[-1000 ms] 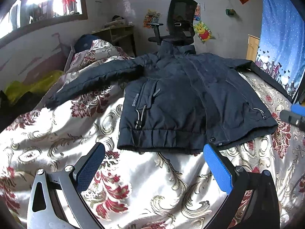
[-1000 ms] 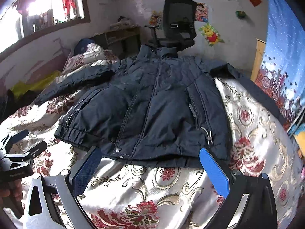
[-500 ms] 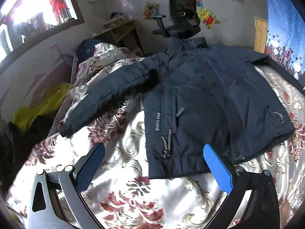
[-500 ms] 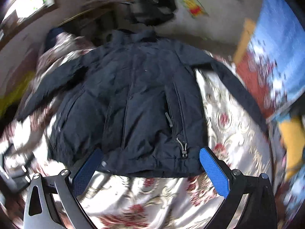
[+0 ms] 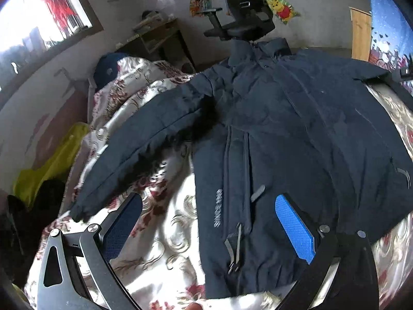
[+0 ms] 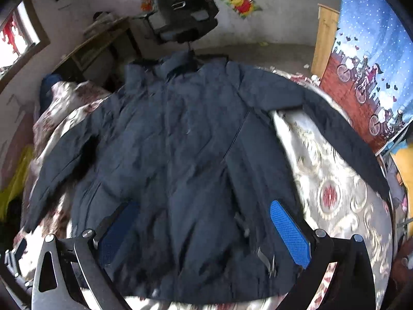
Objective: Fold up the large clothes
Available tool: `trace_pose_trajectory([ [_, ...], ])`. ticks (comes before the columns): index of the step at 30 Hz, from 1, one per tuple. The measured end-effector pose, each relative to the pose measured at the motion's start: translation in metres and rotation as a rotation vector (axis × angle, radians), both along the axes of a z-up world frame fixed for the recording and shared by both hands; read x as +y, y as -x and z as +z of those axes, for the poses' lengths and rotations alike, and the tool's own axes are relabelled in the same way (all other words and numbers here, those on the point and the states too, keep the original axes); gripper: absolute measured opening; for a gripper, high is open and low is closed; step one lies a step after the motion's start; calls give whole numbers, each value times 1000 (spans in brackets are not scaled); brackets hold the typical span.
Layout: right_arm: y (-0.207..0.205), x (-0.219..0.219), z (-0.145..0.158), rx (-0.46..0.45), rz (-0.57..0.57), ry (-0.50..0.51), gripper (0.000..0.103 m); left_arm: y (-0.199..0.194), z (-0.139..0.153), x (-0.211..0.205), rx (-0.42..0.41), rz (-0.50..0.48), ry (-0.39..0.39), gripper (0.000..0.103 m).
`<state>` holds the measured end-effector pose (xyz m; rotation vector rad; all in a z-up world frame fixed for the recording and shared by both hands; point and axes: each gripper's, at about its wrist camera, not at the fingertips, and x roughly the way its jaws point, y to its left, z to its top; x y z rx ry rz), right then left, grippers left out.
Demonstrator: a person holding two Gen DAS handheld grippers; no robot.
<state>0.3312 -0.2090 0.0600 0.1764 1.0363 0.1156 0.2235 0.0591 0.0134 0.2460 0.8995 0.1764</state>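
A dark navy padded jacket [image 5: 296, 139] lies face up and spread flat on a floral bedspread [image 5: 170, 235], collar toward the far wall and both sleeves stretched out sideways. My left gripper [image 5: 209, 222] hovers open above the jacket's left hem and pocket, with nothing between its blue pads. In the right wrist view the same jacket [image 6: 180, 155] fills the middle. My right gripper [image 6: 204, 230] is open above the lower front, close over the hem, holding nothing. The right sleeve [image 6: 343, 134] runs out to the bed's right edge.
A black office chair [image 5: 245, 13] and a wooden desk [image 5: 157, 38] stand beyond the bed's far end. Yellow-green cloth [image 5: 44, 170] lies off the bed's left side. A blue patterned curtain [image 6: 374, 64] hangs on the right. A window [image 5: 38, 25] sits upper left.
Both grippers have moved forward and lower toward the jacket, so it looms larger. The left now sits over the left pocket, the right over the lower front. Both stayed open.
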Motion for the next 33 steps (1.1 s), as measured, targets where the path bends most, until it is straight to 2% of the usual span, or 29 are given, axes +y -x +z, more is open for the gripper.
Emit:
trace_pose_trajectory([
  [4, -23, -17, -17, -17, -63, 25, 103, -30, -2, 0, -3, 31, 64, 101],
  [7, -29, -42, -26, -42, -103, 1, 103, -49, -1, -4, -26, 27, 117, 101],
  [10, -25, -77, -31, -82, -144, -63, 103, -65, -5, -14, -69, 22, 102, 101],
  [13, -17, -120, -39, -103, -224, -113, 103, -84, -14, -24, -43, -4, 93, 101],
  [16, -7, -170, -52, -94, -357, -165, 103, -101, -23, -32, -35, -17, 113, 101],
  [21, 19, -252, -82, -42, -612, -354, 103, -134, -35, -50, -8, -29, 182, 101],
  [25, 39, -305, -111, 25, -789, -524, 103, -152, -42, -73, -19, -47, 171, 101],
  [29, 46, -336, -128, 45, -877, -630, 103, -175, -44, -96, -38, -71, 174, 101],
  [33, 44, -349, -133, -29, -918, -687, 103, -204, -45, -129, -42, -107, 215, 101],
])
